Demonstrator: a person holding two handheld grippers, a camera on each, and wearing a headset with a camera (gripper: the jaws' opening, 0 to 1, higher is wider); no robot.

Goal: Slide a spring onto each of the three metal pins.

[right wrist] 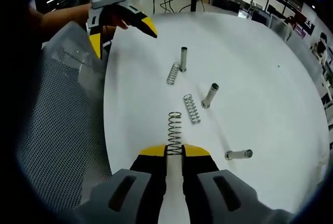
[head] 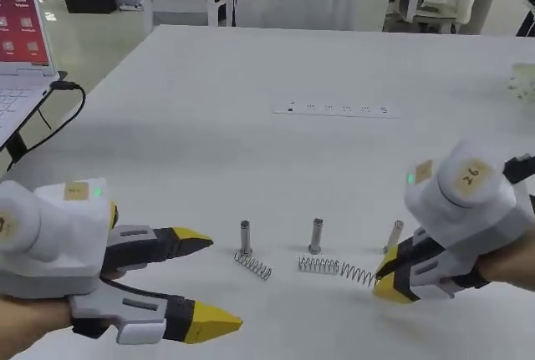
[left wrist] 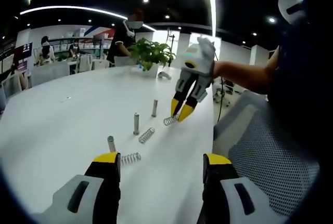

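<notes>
Now right tongs (right wrist: 174, 151) pinch a spring (right wrist: 175, 126) by its end, likely to thread the nearby pin (right wrist: 238, 155); left tongs (left wrist: 160, 162) gape wide

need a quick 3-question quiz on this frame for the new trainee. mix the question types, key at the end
1. Multiple choice: how many of the three metal pins are already loaded?
A) none
B) one
C) two

2. True or false: the left gripper is shut on a pin.

3. Fill in: the ____ gripper is shut on the end of a spring.

Key
1. A: all three pins stand bare.
2. False: its jaws stand apart and hold nothing.
3. Right: the right gripper pinches the spring's near end.
</notes>
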